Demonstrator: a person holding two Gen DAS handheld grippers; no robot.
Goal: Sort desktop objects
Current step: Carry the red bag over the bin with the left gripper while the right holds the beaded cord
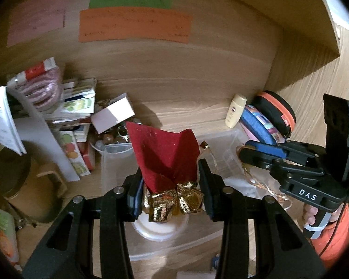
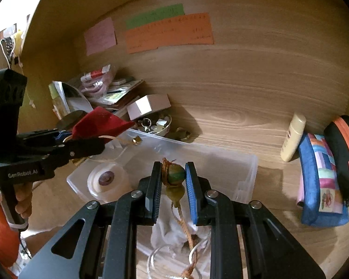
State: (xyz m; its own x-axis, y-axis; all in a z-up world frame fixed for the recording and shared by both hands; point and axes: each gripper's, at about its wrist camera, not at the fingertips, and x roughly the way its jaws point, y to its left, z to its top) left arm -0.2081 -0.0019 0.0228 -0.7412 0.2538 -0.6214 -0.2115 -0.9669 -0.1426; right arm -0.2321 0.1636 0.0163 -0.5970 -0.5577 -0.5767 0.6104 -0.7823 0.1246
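- The left gripper [image 1: 172, 186] is seen closed on a red velvet pouch [image 1: 165, 160], pinched at its gold bow [image 1: 176, 201]; the pouch is held above a clear plastic bin [image 1: 230, 144].
- Below the pouch, a white tape roll [image 1: 160, 227] is seen lying in the bin, at its left end.
- The right gripper [image 2: 173, 176] is closed on a green bead [image 2: 175, 174] threaded on an orange cord [image 2: 186, 230]; a second bead [image 2: 175, 194] hangs just beneath, and the cord trails down between the fingers.
- The beads are held over the clear plastic bin [image 2: 244, 162], above a white cloth [image 2: 172, 232] lying in it.
- The bin stands on a wooden desk [image 2: 256, 127], near its back panel.
- Behind the bin's back left corner, a bowl of small trinkets [image 2: 154, 123] and a white box [image 2: 149, 105] are found against a heap of papers and packets [image 2: 114, 93].
- Toward the desk's right edge, a cream bottle [image 2: 293, 137], a blue patchwork pouch [image 2: 321, 181] and a black case with orange trim [image 2: 344, 153] lean side by side, touching one another.
- On the back panel, pink [image 2: 100, 36], green [image 2: 154, 16] and orange [image 2: 169, 32] paper notes are stuck.
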